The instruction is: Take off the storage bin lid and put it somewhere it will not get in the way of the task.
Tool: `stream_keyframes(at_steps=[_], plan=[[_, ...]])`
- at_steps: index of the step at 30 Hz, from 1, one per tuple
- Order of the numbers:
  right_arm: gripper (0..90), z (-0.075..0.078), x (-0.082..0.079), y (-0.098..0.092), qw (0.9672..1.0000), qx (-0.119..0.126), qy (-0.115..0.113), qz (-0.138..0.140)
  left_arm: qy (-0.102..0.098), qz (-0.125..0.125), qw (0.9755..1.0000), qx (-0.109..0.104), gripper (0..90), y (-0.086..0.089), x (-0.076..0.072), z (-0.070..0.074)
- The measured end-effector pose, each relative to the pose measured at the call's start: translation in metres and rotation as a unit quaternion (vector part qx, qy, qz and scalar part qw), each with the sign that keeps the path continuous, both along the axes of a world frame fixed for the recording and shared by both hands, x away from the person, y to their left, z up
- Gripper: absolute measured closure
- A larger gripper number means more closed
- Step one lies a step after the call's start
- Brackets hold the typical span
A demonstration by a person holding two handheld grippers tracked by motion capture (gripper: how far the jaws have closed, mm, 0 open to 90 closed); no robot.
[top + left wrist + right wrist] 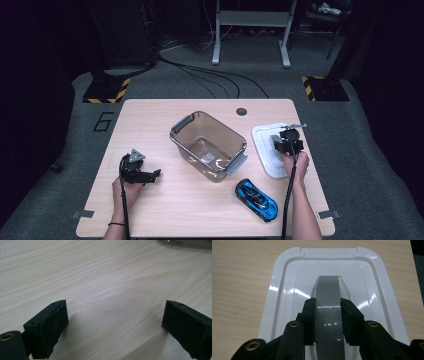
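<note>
We have the right claw (327, 315) clamped on the grey handle (327, 295) of the white lid (277, 290), lying on the tabletop (165, 200) right of the bin (207, 144); our left claw (115, 322) gapes wide, empty.

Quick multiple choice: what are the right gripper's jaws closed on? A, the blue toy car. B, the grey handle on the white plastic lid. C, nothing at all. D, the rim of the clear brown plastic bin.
B: in the right gripper view the right gripper has its two black jaws pressed against either side of the grey handle on the white plastic lid, which lies flat on the table.
</note>
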State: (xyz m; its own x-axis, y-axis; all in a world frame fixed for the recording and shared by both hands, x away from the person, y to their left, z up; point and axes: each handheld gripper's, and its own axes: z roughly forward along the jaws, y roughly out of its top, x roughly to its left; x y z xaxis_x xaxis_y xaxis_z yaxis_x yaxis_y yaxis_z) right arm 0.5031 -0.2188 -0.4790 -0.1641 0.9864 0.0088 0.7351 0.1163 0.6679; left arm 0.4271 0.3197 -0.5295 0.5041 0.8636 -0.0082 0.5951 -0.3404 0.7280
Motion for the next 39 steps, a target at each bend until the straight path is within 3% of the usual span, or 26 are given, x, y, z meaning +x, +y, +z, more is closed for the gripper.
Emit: stream_keyframes(at_steps=[9, 18, 26, 32, 38, 39], plan=[[64.5, 0.001, 0.001, 0.0, 1.0, -0.008, 0.002, 0.0, 0.0, 0.0, 1.0, 0.0, 6.2, 0.0, 0.0, 0.0], [25.5, 0.013, -0.006, 0.006, 0.9994, -0.022, -0.012, 0.022, 0.0, 0.0, 1.0, 0.001, 6.2, 0.0, 0.0, 0.0], [6.7, 0.026, -0.02, 0.012, 0.9965, -0.017, -0.014, 0.081, 0.0, -0.001, 1.0, 0.0, 6.3, 0.0, 0.0, 0.0], [0.1, 0.029, -0.032, 0.018, 0.9935, -0.012, -0.013, 0.112, -0.001, -0.001, 1.0, 0.002, 6.4, 0.0, 0.0, 0.0], [0.0, 0.031, -0.045, 0.025, 0.9909, -0.008, -0.014, 0.133, -0.001, 0.0, 1.0, 0.003, 6.5, 0.0, 0.0, 0.0], [0.0, 0.031, -0.05, 0.029, 0.9892, -0.011, -0.017, 0.145, -0.001, 0.0, 1.0, 0.003, 6.5, 0.0, 0.0, 0.0]])
